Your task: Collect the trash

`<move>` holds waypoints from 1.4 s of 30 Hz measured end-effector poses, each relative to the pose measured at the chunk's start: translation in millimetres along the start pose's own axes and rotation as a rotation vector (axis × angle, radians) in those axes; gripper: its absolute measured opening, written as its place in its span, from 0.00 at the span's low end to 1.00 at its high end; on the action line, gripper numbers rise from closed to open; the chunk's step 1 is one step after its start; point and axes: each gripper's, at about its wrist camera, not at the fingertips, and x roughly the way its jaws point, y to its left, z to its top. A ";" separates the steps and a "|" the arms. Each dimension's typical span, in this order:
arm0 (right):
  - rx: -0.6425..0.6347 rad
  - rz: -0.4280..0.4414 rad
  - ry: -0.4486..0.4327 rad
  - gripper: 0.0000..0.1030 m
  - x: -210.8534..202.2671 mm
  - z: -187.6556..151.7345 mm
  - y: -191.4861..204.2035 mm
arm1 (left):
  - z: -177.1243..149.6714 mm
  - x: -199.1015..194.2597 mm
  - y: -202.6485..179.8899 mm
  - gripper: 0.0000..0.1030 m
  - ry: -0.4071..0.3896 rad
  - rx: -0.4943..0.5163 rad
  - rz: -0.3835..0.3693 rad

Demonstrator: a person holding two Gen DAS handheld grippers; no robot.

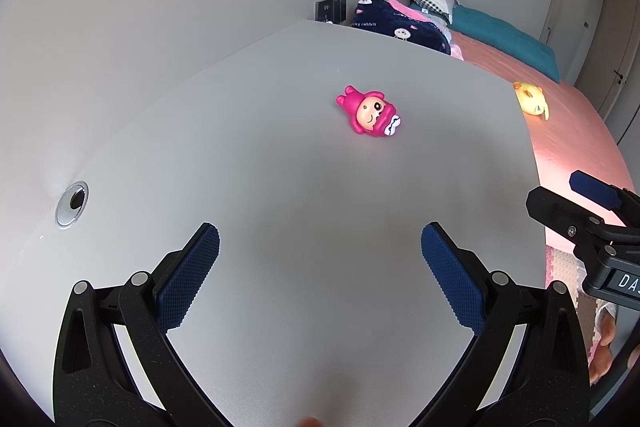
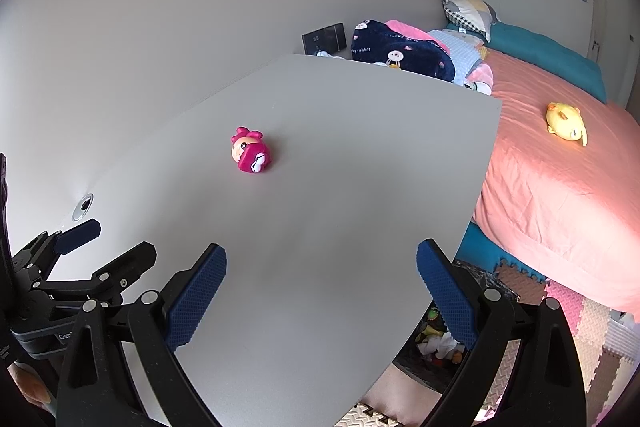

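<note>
Tongs on both sides hang over a pale grey counter (image 1: 280, 207), each pair spread wide with nothing between its blue pads. The left tongs (image 1: 320, 247) sit low over the near part of the counter; the right tongs (image 2: 322, 263) hover at the counter's right edge, so one finger hangs past it, over a dark bin (image 2: 448, 343) of crumpled scraps on the floor. Each pair shows at the margin of the other's view, also parted.

A pink toy figure (image 1: 370, 117) lies on its side near the middle of the counter, well ahead of both tongs and touching neither. A round metal grommet (image 1: 72, 203) is set into the counter near the wall on the left. Beyond the counter stands a bed with a salmon cover (image 2: 560, 195), a yellow plush chick (image 2: 566, 121) lying on it, and a dark blue rabbit-print blanket (image 2: 400, 53) bundled at its head.
</note>
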 end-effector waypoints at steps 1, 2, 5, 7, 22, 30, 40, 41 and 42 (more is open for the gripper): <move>0.001 0.001 0.001 0.93 -0.4 0.3 -0.5 | -0.1 -0.2 -0.3 0.95 -0.002 0.003 0.005; 0.001 0.000 0.000 0.93 -0.9 0.4 -0.9 | 0.0 -0.2 -0.9 0.95 -0.004 0.004 0.010; 0.001 0.001 -0.001 0.93 -1.2 0.7 -1.5 | 0.0 -0.1 -1.4 0.95 -0.007 0.005 0.020; 0.000 0.002 -0.003 0.93 -1.9 1.0 -2.1 | -0.3 -0.6 -1.6 0.95 -0.009 0.008 0.008; -0.001 -0.001 -0.005 0.93 -2.0 0.9 -1.4 | 1.1 -4.9 -0.8 0.95 -0.024 -0.007 0.001; -0.002 0.000 -0.004 0.93 -1.9 0.7 -1.3 | 0.7 -5.5 -2.3 0.95 -0.024 0.005 -0.003; -0.001 0.000 -0.005 0.93 -2.1 1.1 -1.7 | 0.2 -7.2 -3.8 0.95 -0.034 0.015 0.005; -0.002 -0.001 -0.004 0.93 -2.3 1.4 -1.8 | 0.1 -7.0 -4.1 0.95 -0.034 0.017 0.007; -0.001 0.000 -0.005 0.93 -2.3 1.3 -1.8 | 0.0 -6.9 -4.1 0.95 -0.035 0.018 0.007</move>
